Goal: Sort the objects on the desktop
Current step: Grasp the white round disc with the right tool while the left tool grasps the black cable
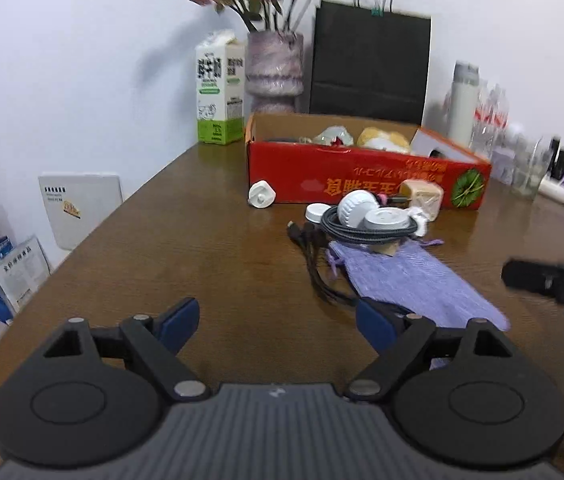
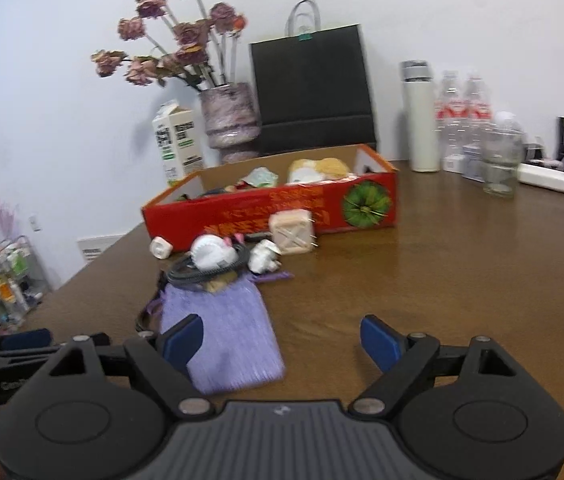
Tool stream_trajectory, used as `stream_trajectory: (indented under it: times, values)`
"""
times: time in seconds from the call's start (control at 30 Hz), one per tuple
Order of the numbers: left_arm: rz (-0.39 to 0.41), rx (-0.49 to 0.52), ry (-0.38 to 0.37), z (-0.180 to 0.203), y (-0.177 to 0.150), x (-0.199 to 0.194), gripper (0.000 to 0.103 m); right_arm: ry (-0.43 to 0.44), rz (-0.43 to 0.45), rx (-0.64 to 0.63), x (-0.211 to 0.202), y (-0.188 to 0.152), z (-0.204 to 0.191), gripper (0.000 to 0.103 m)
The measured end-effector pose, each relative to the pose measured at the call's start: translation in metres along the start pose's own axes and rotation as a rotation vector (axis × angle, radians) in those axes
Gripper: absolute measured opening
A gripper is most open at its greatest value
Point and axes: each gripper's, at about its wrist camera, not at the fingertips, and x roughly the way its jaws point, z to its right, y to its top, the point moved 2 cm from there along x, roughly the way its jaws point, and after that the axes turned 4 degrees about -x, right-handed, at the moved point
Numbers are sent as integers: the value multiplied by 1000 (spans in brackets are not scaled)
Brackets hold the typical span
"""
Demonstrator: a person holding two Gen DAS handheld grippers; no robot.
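Plainly, the soft lilac woven drawstring pouch [image 2: 222,340] is lying flat on the brown wooden bench [image 2: 422,280], its long axis running away toward the red cardboard box [image 2: 282,208]. Its near end is sitting just beside the right gripper [image 2: 282,342], whose jaws are gaping wide and empty; the left gripper [image 1: 278,322], equally wide and empty, is hanging nearby. Coiled dark cable [image 1: 362,232] and white plastic caps [image 1: 356,208] are resting on the pouch's far end.

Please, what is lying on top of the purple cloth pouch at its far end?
A coiled dark cable rests on the purple pouch, with white round pieces stacked on the coil. Something tan shows beneath the coil; what it is stays hidden.
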Motion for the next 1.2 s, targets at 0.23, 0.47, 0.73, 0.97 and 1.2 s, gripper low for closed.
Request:
stream_trajectory:
  times: [0.23,0.47,0.73,0.97,1.2]
  values:
    - [13,-18,-61,-7,37,30,80,124,-19,-130,59,53,-25,66]
    - [-46,-114,-82,-28,36,50,78,152,-141,-277,129,65,-56,50]
    - [-51,-67,-134,-17,57,65,77,156,-101,-215,123,61,-38,38]
    - [-77,71,-204,26,77,96,65,92,53,-46,108,79,31,38]
    - [-137,35,-203,29,78,124,18,-24,111,-41,101,61,47,39]
